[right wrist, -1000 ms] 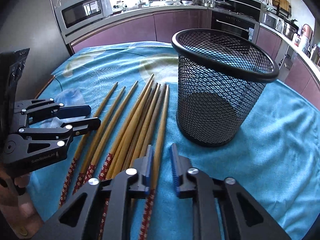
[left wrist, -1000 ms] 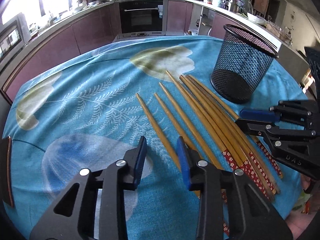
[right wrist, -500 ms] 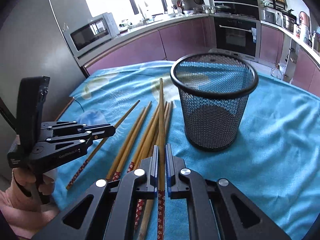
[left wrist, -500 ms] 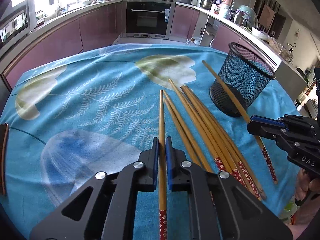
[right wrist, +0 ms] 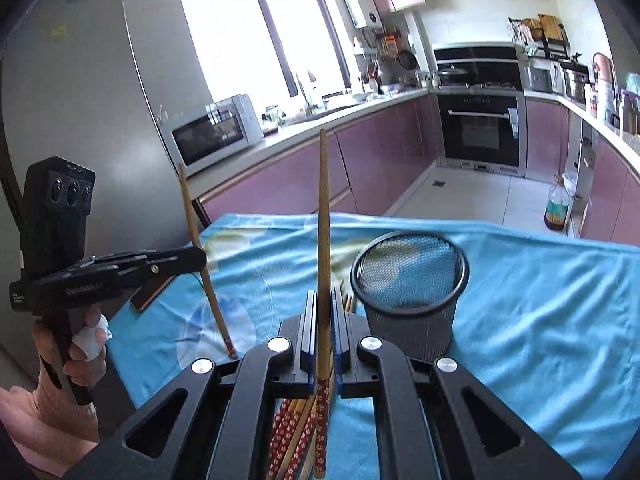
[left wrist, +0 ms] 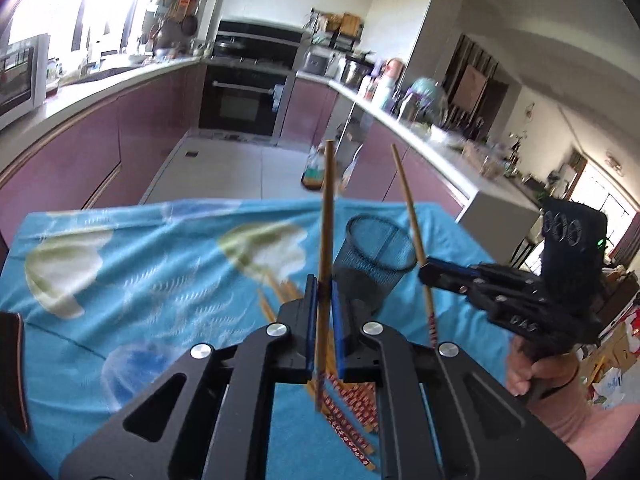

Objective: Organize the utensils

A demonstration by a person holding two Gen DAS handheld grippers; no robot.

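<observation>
My left gripper (left wrist: 323, 312) is clamped tight on one chopstick (left wrist: 326, 232), pads (left wrist: 310, 320) pinching the shaft w/ no gap. Stick stands nearly upright, thin tip up, the red-patterned end poking down behind the jaws. My right gripper (right wrist: 321, 328) is likewise squeezed shut on a 2nd chopstick (right wrist: 323, 224), tip up, red floral handle hanging below the pads (right wrist: 309, 332).

In the left cam the right gripper (left wrist: 425, 271) shows off to my right, its stick (left wrist: 412, 224) tilted, tip leaning left. In the right cam the left gripper (right wrist: 202, 258) is off to the left, its stick (right wrist: 200, 252) slanted too.

Mesh cup (right wrist: 410, 280) sits just right of & beyond my right jaws, upright on the blue cloth (right wrist: 540, 300); from the left cam it's (left wrist: 376, 256) just past the jaws, slightly right. Can't tell if anything's inside. Remaining chopsticks (right wrist: 296, 432) lie bunched on the cloth under both grippers, red ends toward me (left wrist: 348, 408). Left-cam view is blurred.
</observation>
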